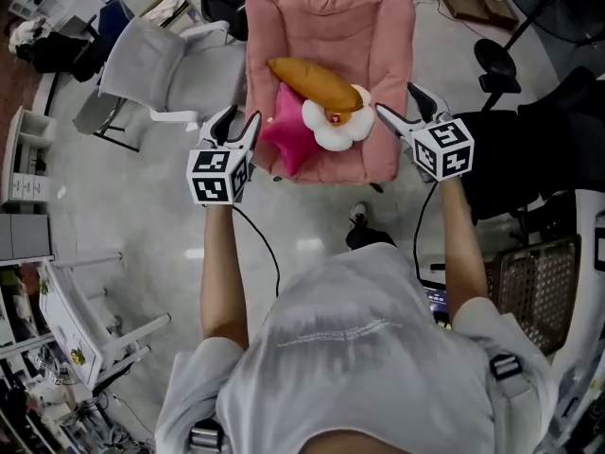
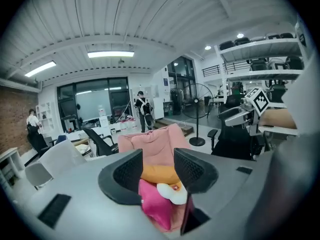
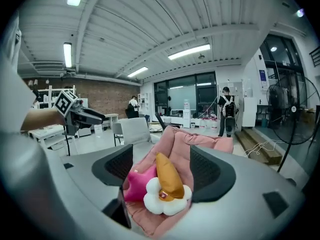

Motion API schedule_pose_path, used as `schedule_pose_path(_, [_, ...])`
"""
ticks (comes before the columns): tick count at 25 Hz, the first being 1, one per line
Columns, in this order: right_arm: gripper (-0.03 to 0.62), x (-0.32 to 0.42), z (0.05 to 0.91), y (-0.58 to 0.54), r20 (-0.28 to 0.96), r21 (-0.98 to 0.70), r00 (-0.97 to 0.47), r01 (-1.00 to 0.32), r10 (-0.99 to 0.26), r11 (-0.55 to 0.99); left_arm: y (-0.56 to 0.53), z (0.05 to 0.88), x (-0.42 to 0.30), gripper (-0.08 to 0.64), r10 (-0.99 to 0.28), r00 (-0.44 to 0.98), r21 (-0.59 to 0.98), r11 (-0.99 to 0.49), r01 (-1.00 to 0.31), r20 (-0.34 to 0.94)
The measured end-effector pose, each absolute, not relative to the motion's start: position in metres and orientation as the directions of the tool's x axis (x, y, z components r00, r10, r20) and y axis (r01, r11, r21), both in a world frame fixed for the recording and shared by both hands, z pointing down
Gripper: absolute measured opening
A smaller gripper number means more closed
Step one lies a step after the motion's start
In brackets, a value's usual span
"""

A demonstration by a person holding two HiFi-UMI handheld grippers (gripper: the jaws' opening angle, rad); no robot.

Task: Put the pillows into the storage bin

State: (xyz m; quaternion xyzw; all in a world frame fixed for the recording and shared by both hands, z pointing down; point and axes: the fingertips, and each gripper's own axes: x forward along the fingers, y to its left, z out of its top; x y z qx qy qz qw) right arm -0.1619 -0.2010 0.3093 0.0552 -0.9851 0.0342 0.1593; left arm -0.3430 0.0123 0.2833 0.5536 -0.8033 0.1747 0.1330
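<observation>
Two empty grippers close in on three pillows in a pink chair.
Head view: left gripper (image 1: pixel 238 126) and right gripper (image 1: pixel 399 104) flank the chair (image 1: pixel 378 26), which holds an orange pillow (image 1: pixel 317 85), a star pillow (image 1: pixel 288 132) and a flower pillow (image 1: pixel 338 126). Left gripper view: jaws partly apart. Right gripper view: jaws wide. The pillows look light and squashy; pinch a plump corner.

Head cam sits up top, looking steeply down over the person's shoulders at the left gripper (image 1: pixel 239 121) and right gripper (image 1: pixel 399 100). Each gripper cam rides close behind its own jaws, facing roughly level across the room. All three share the pink armchair (image 1: pixel 321 12) and pillows (image 1: pixel 331 126) just beyond the jaws, and each gripper cam catches the other gripper off to one side
</observation>
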Motion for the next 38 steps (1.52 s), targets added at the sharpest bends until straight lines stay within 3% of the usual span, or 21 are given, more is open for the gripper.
schedule_pose_path(6, [0.356,-0.21,0.355,-0.246,0.396,-0.063,-0.918,-0.053,-0.023,0.997,-0.05,0.322,-0.398,0.207,-0.807,-0.355,-0.075,0.364,-0.928,0.473])
schedule_pose_path(11, [0.356,-0.248,0.403,-0.263,0.46,-0.149,-0.888,-0.071,0.006,0.986,-0.083,0.361,-0.438,0.206,-0.773,-0.315,-0.03,0.358,-0.933,0.551])
schedule_pose_path(22, [0.354,-0.297,0.535,-0.264,0.664,-0.297,-0.744,-0.36,-0.08,0.884,-0.149,0.485,-0.551,0.207,-0.724,-0.079,0.097,0.197,-0.976,0.685])
schedule_pose_path(26, [0.356,-0.304,0.582,-0.262,0.729,-0.307,-0.675,-0.471,-0.114,0.827,-0.177,0.539,-0.579,0.244,-0.688,0.022,0.148,0.125,-0.981,0.725])
schedule_pose_path(32, [0.362,-0.31,0.642,-0.261,0.792,-0.333,-0.598,-0.59,-0.12,0.736,-0.198,0.613,-0.603,0.328,-0.644,0.048,0.181,0.142,-0.973,0.763])
schedule_pose_path(38, [0.362,-0.308,0.684,-0.245,0.829,-0.373,-0.55,-0.678,-0.101,0.633,-0.203,0.654,-0.609,0.337,-0.613,0.111,0.25,0.145,-0.957,0.782])
